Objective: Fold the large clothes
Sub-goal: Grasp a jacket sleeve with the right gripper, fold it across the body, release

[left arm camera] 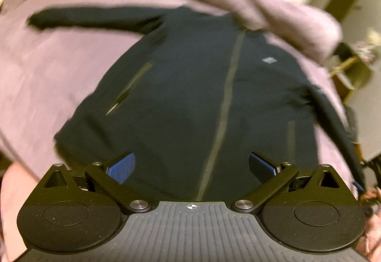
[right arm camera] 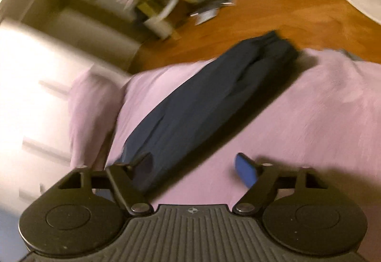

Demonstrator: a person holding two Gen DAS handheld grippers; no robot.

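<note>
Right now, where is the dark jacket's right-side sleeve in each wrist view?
Left wrist view: the sleeve runs down the picture's right edge, beside the jacket body.
Right wrist view: the sleeve lies diagonally across the centre.
Shared landmark: the pink bedsheet under it.

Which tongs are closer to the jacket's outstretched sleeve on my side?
Right. The right tongs hover open directly over that sleeve. The left tongs hang open above the jacket hem by the zipper, away from either sleeve.
</note>
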